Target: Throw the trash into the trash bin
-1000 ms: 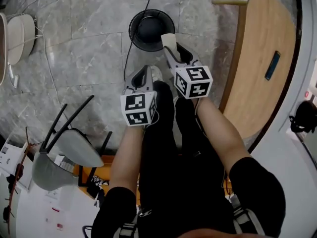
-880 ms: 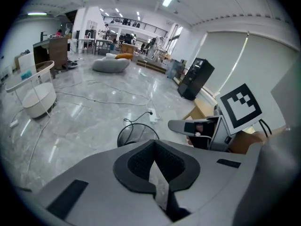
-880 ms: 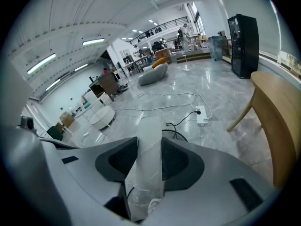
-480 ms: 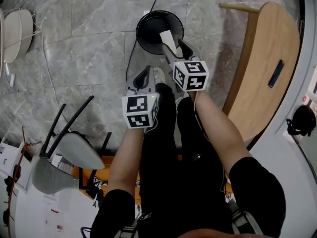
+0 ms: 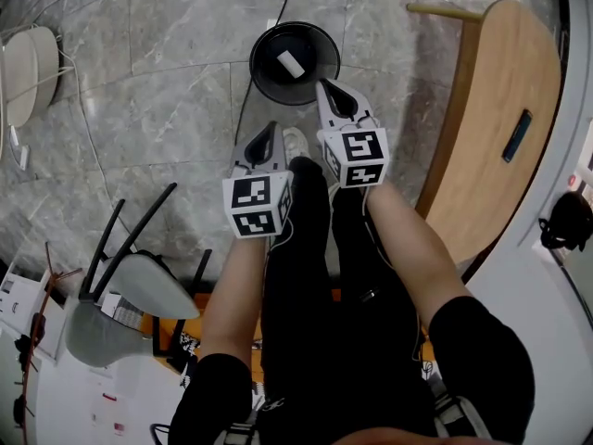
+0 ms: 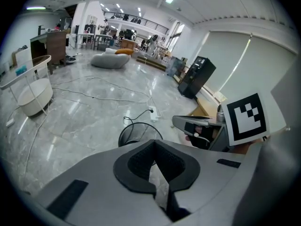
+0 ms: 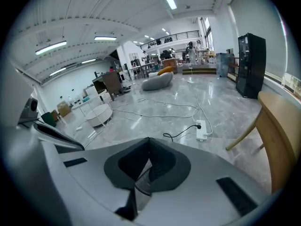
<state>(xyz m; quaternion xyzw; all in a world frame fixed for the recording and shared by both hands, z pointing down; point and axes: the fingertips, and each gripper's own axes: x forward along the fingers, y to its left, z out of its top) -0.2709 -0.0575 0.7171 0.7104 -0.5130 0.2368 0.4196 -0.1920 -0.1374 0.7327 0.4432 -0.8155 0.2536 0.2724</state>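
Note:
A black round trash bin point(image 5: 295, 61) stands on the grey marble floor, and a white piece of trash point(image 5: 291, 61) lies inside it. My right gripper point(image 5: 326, 87) hangs just at the bin's near right rim. Its jaws have just been closing and now meet with nothing between them point(image 7: 149, 141). My left gripper point(image 5: 271, 129) is lower and to the left, short of the bin, with its jaws together and empty point(image 6: 151, 144). In the left gripper view the bin point(image 6: 133, 134) shows just past the jaws, with the right gripper point(image 6: 197, 126) beside it.
A wooden table point(image 5: 505, 119) stands at the right. A black cable point(image 5: 243, 95) runs past the bin to a power strip point(image 7: 202, 130). An overturned chair point(image 5: 130, 281) lies at the lower left, and a white round stand point(image 5: 28, 63) is at the far left.
The white piece that stuck out of the right gripper over the bin now lies inside the bin. The right jaws have closed empty. Both grippers sank slightly.

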